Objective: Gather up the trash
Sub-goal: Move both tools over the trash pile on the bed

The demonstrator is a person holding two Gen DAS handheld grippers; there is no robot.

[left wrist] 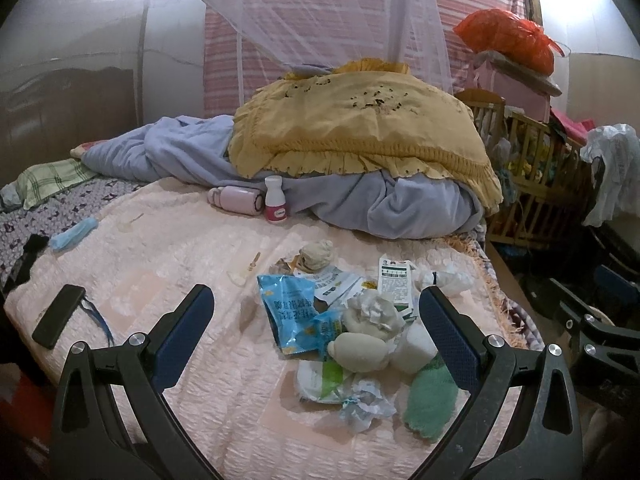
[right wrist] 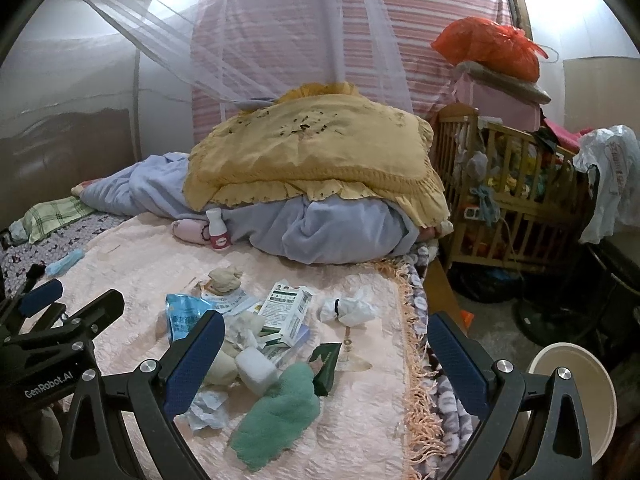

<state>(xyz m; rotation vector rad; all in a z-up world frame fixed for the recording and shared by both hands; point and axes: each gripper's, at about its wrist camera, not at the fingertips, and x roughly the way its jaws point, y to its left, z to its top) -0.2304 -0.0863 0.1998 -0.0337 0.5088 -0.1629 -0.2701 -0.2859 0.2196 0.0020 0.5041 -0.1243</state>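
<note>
A pale pink quilted bedspread (left wrist: 168, 248) carries a near heap of crumpled wrappers and tissues (left wrist: 360, 320), beside a far wooden crib (right wrist: 508, 200). The left gripper (left wrist: 316, 312) and right gripper (right wrist: 326, 348) both gape wide, empty, touching nothing.

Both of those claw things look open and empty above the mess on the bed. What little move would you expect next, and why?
Probably the right gripper dips toward the green mesh cloth, the nearest piece of the trash pile. Both it and the left gripper are open and hold nothing, and the cloth lies between the right fingers, near the bed's edge beside the white bucket on the floor.
</note>
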